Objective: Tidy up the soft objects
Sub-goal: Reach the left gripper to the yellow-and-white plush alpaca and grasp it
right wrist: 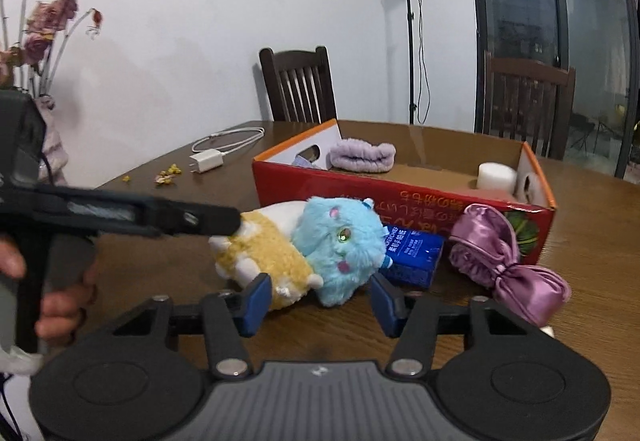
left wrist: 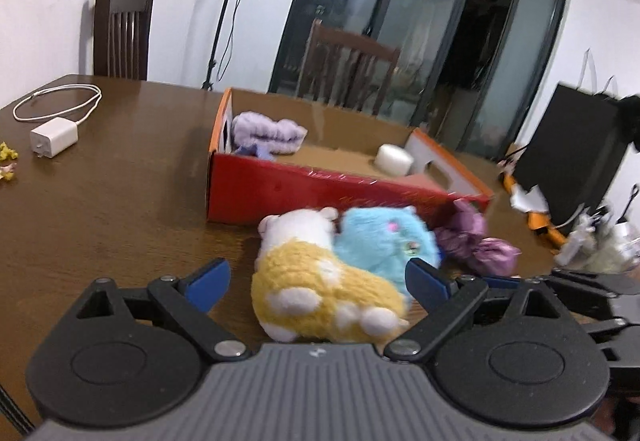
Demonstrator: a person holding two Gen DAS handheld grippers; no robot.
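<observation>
A yellow-and-white plush lies on the wooden table against a blue furry plush. My left gripper is open with its jaws on either side of the yellow plush, not closed on it. My right gripper is open and empty just in front of the blue plush. A purple satin bonnet lies to the right. A red cardboard box behind holds a lilac fuzzy headband and a white roll.
A blue tissue pack lies between the blue plush and the bonnet. A white charger with cable and dried petals lie at the far left. Chairs stand behind the table. A black bag stands right.
</observation>
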